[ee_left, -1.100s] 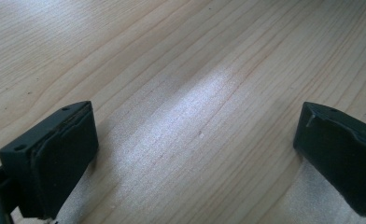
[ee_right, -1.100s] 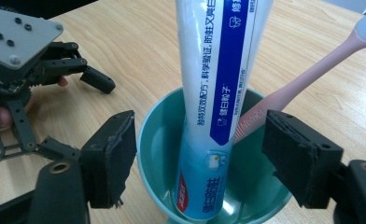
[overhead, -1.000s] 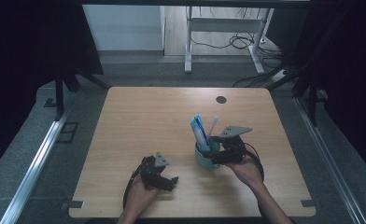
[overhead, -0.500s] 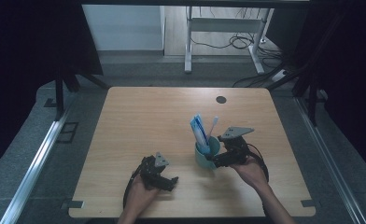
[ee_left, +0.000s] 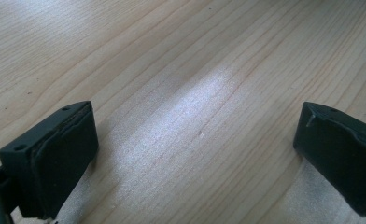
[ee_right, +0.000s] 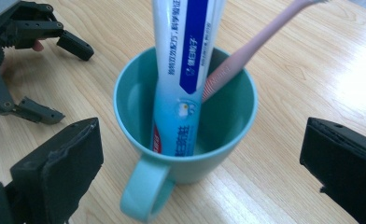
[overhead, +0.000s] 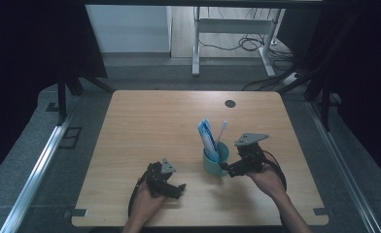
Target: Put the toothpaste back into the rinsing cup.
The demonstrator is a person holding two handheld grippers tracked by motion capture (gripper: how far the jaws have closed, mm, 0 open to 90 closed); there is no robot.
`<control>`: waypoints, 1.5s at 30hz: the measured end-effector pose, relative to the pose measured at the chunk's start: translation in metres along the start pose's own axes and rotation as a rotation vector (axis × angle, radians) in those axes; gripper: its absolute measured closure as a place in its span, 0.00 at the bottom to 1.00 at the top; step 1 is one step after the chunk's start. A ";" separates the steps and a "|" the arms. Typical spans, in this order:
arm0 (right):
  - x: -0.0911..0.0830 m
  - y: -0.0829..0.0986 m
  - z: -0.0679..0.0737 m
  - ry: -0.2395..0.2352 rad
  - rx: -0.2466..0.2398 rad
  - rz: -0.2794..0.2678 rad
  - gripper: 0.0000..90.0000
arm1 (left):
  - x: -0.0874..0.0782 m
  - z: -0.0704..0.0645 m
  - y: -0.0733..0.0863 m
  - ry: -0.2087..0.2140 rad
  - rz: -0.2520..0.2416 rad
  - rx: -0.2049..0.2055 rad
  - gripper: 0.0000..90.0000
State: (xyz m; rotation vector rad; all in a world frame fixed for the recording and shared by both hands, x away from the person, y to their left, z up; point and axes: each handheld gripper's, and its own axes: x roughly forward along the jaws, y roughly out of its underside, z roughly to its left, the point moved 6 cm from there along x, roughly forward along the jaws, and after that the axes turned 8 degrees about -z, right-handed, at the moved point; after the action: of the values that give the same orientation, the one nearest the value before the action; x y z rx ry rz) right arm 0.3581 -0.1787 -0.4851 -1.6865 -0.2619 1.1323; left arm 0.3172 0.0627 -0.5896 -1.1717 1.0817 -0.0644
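— Two tongs, both low at the near edge of the counter (overhead: 154, 126). What are they holding?

— Nothing. The left tongs (overhead: 178, 187) rest on the bare wood with the jaws spread wide and only grain between them. They haven't moved in the last second.

— And the right tongs (overhead: 224, 168)?

— That's where the change is. A second ago they sat tight against the teal mug (overhead: 213, 162). Now they've drawn back a little towards the person. The jaws gape on either side of the handle and don't touch it.

— So the mug is let go?

— It looks that way. It stands upright by itself just beyond the right tongs, right of the counter's middle. The toothpaste tube (ee_right: 186, 70) is upright in it and the pink toothbrush (ee_right: 256, 44) leans on the rim beside it.

— Then the placing is done?

— I'd say so. What's left is lifting the hand clear without clipping the handle. Farther off there's only a dark round spot (overhead: 230, 103) near the far edge.
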 end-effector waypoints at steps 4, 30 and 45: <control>-0.006 0.003 -0.003 0.010 0.000 0.002 0.00 | 0.000 0.000 0.000 0.001 0.000 0.000 0.00; -0.043 0.040 -0.030 0.101 0.022 0.034 0.00 | 0.000 0.000 0.000 0.000 0.001 -0.001 0.00; -0.056 0.073 -0.040 0.140 0.060 0.053 0.00 | 0.000 -0.001 0.000 -0.003 0.001 -0.004 0.00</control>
State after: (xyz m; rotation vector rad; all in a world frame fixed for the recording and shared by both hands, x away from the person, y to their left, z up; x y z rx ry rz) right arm 0.3352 -0.2715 -0.5147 -1.7191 -0.0946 1.0443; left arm 0.3165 0.0625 -0.5896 -1.1747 1.0801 -0.0601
